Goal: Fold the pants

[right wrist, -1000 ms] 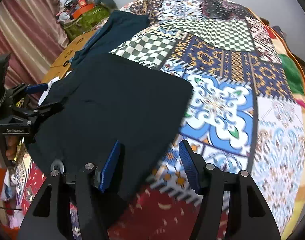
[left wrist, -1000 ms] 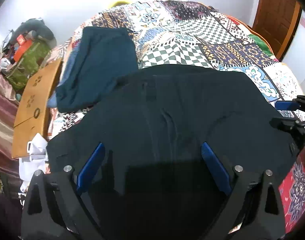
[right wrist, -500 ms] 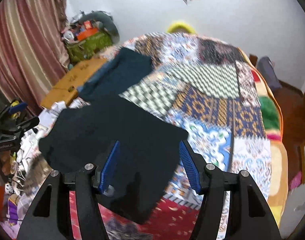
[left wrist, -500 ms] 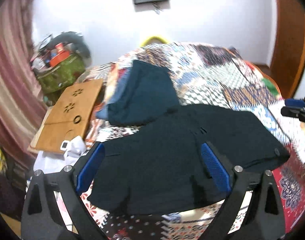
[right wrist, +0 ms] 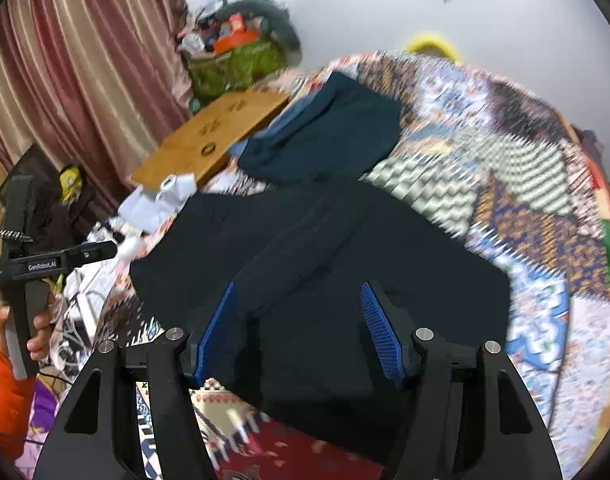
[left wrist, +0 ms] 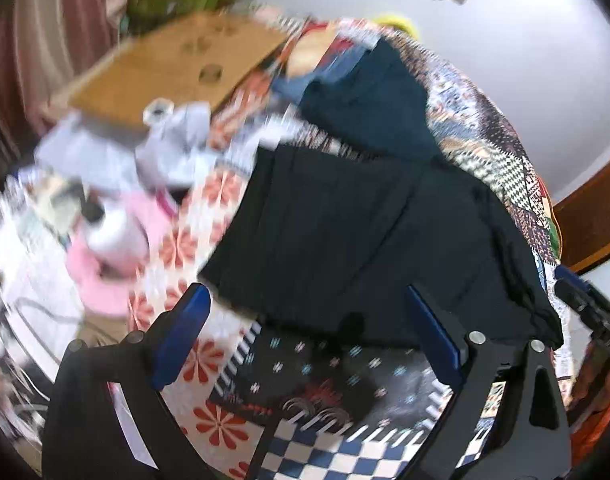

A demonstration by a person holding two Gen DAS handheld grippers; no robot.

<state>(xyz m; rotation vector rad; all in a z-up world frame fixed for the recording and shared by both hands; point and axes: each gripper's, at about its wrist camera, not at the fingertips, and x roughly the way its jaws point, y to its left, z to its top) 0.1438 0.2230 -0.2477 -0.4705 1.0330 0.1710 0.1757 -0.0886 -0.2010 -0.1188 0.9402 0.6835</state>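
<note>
Left wrist view, blurred by motion: the left tongs stand wide open with nothing between the blue pads, held above the near edge of the bed. Beyond them the black pants lie folded and flat on the patchwork bedspread, not touched by the tongs. A second dark teal garment lies further back, its near edge just beside the pants. A wooden board and a heap of white and pink clutter sit off the bed's left side. Right wrist view: the right tongs are also spread wide and hold nothing, hovering over the near part of the pants, which rest in a broad dark block near the bed's front edge. The teal garment lies behind them, the wooden board to the left. At far left the left tongs' black body shows, gripped by a hand; their pads are out of sight here.
</note>
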